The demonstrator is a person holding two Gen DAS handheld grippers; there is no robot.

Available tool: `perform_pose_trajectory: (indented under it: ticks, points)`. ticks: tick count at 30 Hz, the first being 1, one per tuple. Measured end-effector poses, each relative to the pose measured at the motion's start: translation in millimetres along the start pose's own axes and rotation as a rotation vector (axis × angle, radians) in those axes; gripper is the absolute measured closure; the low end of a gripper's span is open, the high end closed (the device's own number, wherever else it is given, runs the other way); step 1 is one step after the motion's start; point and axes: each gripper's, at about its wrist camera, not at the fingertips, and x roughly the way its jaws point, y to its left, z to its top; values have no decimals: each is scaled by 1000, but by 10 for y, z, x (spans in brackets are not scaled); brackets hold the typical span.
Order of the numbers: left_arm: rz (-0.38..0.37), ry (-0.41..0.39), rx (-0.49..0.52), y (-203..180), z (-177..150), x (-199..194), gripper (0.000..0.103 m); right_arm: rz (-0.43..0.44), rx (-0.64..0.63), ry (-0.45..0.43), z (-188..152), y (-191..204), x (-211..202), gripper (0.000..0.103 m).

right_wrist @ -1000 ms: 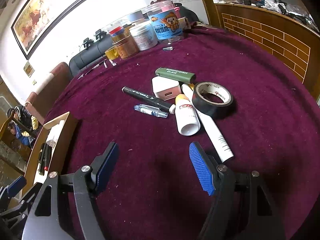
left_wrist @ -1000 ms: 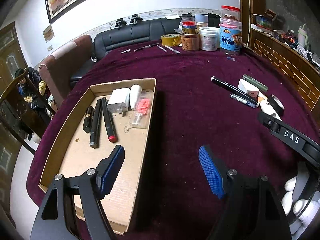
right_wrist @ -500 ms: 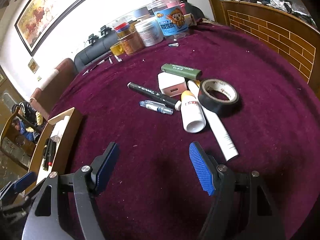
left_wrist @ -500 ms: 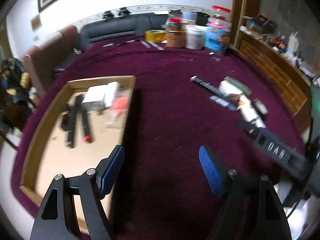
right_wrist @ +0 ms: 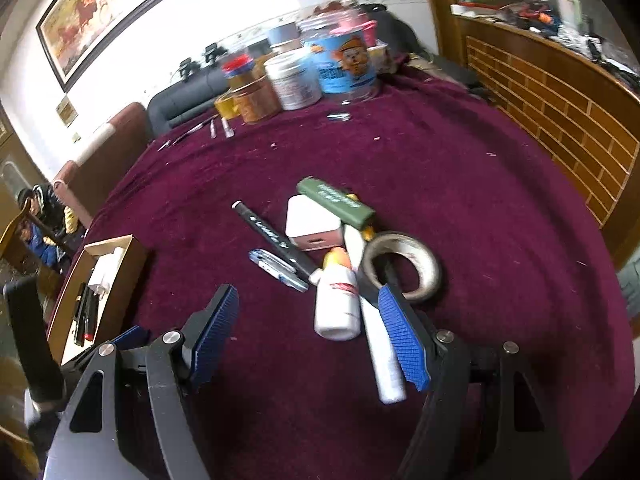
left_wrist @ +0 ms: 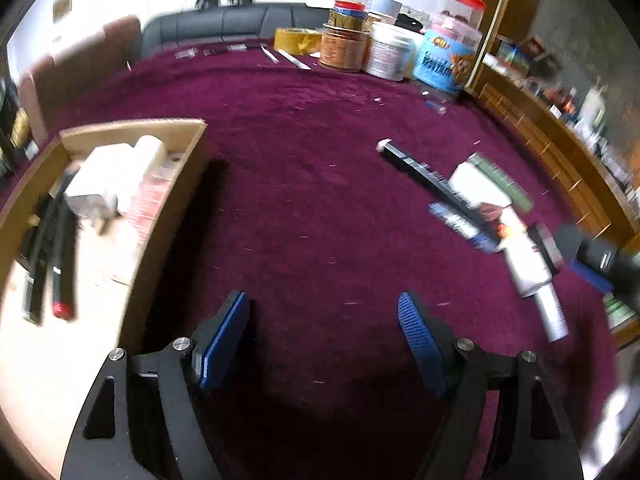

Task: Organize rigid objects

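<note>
Right wrist view: your right gripper [right_wrist: 306, 330] is spread wide, empty, over the maroon tablecloth [right_wrist: 500, 216]. The cardboard tray [right_wrist: 132, 258] sits at 9 o'clock, well apart from the loose pile. Largest first: tape roll [right_wrist: 424, 276] at 1 o'clock, white bottle [right_wrist: 336, 306] dead ahead between the jaws, black marker [right_wrist: 276, 240] at 11. Centre on the bottle's body before closing. Left gripper [left_wrist: 322, 340] likewise open, holding nothing.

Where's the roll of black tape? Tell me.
In the right wrist view, the roll of black tape lies flat on the purple tablecloth, just ahead of the open right gripper, beside the white bottle.
</note>
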Motion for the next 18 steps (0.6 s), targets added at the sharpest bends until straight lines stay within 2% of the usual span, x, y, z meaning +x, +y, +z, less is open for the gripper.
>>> perform_pose_trajectory:
  ticks: [3,7,10,13,15,18]
  points:
    - [-56,-6,0,27,-27,-15,22,25,-10,33,87,106,176,31]
    - [-70,23,49,-67,-34,29,2,29,-59,53,254,290,334,31]
    - [-32,37,83,-140,-36,48,2,-14,-143,66,418,493,503,31]
    - [-36,36,80,-136,-27,45,2,-33,-220,105,557,689,713,31]
    - [-52,31,69,-106,-33,31,2,-33,-274,158,637,823,890,31]
    - [-64,27,61,-88,-31,22,2,6,-360,287,683,1006,1207,31]
